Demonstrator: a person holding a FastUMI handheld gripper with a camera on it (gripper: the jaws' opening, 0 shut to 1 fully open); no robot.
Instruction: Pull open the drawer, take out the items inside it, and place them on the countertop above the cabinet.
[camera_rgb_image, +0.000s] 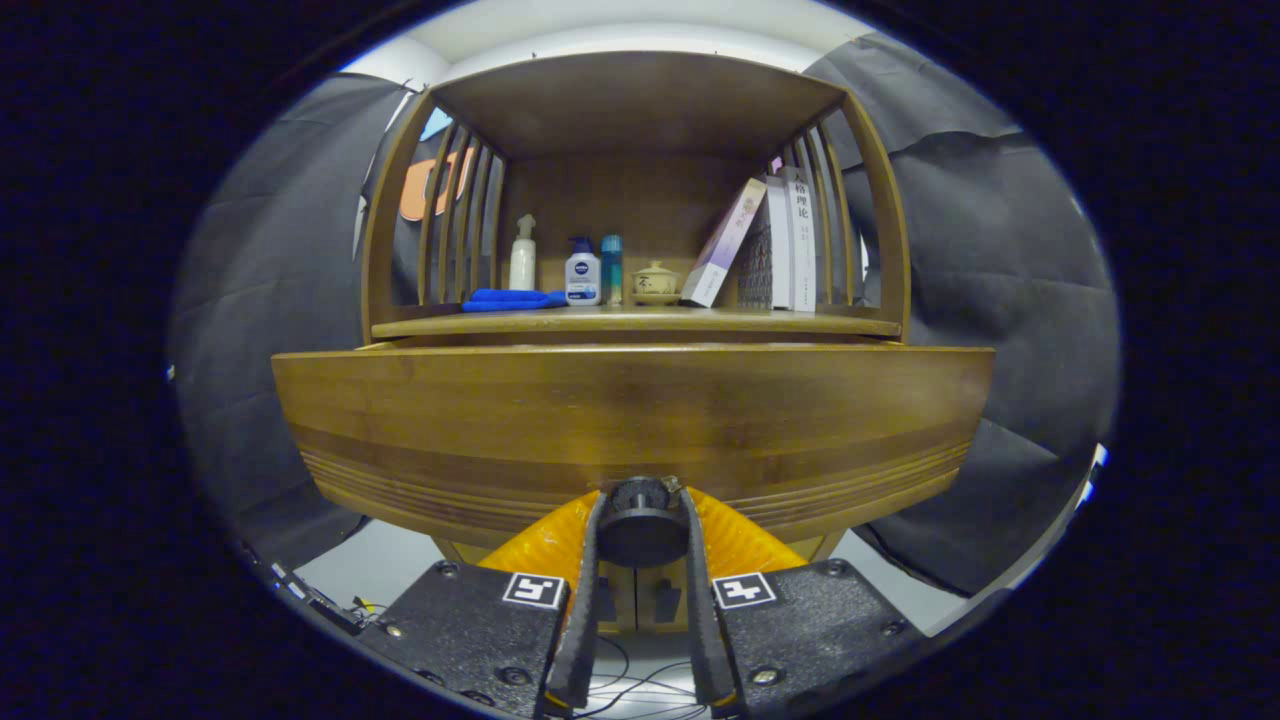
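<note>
With the tongs (641, 515) clamped on the round dark knob (641, 528) of the wide brown wooden drawer (630, 420), a skewed pull could slip them off the knob.

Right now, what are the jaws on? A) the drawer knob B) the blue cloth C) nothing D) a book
A: the gripper has its jaws pressed on either side of the round dark drawer knob at the lower edge of the wooden drawer front, well below the shelf holding the cloth and books.
</note>
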